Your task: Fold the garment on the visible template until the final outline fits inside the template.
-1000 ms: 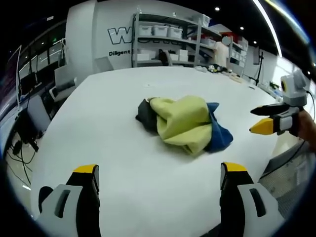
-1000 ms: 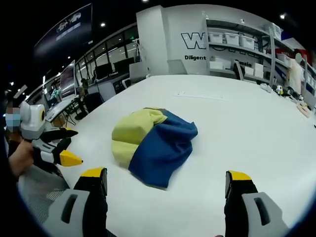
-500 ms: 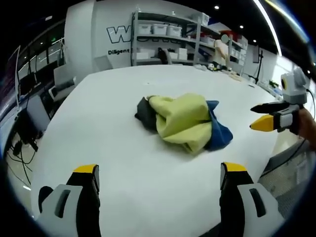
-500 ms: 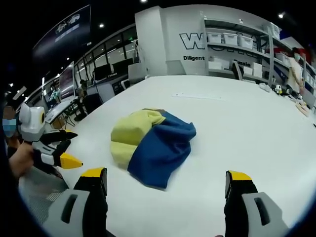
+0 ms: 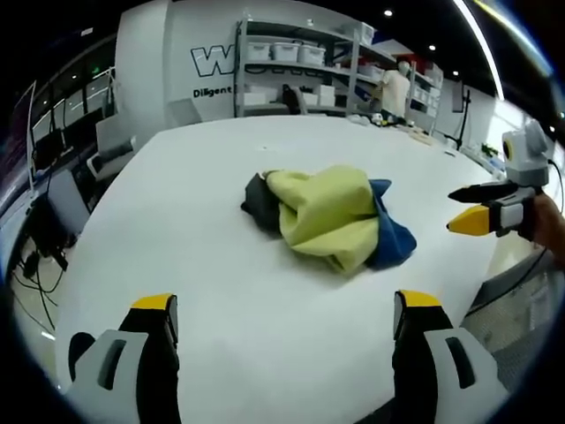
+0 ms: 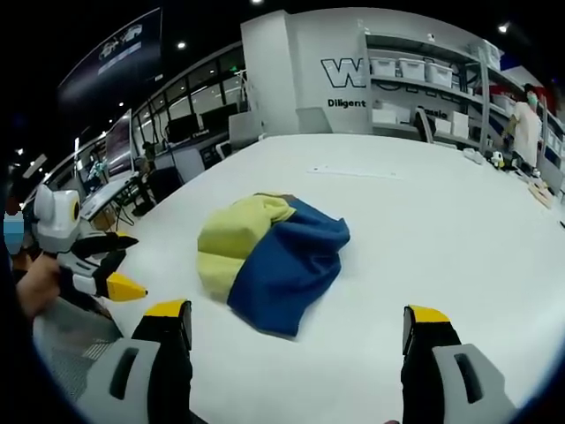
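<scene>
A crumpled garment [image 5: 328,215] in pale yellow, royal blue and dark grey is lying bunched in a heap near the middle of a large white table [image 5: 194,265]. In the left gripper view the yellow cloth is facing the camera, with the grey part tucked at its left end and the blue part peeking out on its right. In the right gripper view the blue cloth is covering the nearer right side of the heap, and the yellow is showing on the left.

The left gripper [image 5: 282,322] is hovering over the table's near edge with its two yellow-tipped jaws standing wide apart, holding nothing and well apart from the garment. The right gripper [image 6: 296,329] is doing the same from the other side, jaws spread and nothing between them. Each gripper is also appearing at the edge of the other's view (a person's hand is wrapped around each one), with its yellow tips pointing toward the garment.

Beyond the table, metal shelving [image 5: 291,75] is carrying white bins, a white wall [image 6: 291,71] is bearing large lettering, and a person [image 5: 395,91] is standing by the shelves.
</scene>
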`<act>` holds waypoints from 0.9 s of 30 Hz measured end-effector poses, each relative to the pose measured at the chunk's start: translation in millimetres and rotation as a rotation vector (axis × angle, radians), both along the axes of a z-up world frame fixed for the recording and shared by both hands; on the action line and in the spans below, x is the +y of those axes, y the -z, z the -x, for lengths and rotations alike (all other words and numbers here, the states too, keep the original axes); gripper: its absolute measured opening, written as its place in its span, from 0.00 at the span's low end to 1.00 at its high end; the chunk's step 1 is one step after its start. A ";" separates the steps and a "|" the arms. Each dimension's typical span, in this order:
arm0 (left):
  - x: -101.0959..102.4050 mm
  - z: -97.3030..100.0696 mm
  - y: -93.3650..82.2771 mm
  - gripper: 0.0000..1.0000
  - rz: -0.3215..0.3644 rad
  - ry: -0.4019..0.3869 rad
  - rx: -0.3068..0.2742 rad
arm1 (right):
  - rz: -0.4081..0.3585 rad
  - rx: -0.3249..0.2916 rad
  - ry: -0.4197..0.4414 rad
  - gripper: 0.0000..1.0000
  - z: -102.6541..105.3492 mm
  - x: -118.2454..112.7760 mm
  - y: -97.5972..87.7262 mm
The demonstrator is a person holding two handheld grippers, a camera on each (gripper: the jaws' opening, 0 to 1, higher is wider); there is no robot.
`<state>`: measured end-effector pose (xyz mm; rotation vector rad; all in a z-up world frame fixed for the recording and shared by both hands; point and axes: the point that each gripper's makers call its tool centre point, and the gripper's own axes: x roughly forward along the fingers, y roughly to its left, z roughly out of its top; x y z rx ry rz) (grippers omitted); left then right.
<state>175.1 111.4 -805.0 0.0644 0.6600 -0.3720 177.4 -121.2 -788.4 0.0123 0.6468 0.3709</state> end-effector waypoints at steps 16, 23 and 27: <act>-0.1 -0.3 1.0 0.98 0.000 0.004 0.003 | 0.000 0.002 0.003 0.99 0.4 0.7 0.7; 0.3 0.1 1.9 0.97 -0.002 0.002 0.009 | -0.001 0.002 0.001 0.99 0.1 0.1 0.6; 0.6 -0.7 1.6 0.98 -0.001 0.002 0.008 | -0.007 -0.007 0.002 0.99 -0.9 -0.4 -1.6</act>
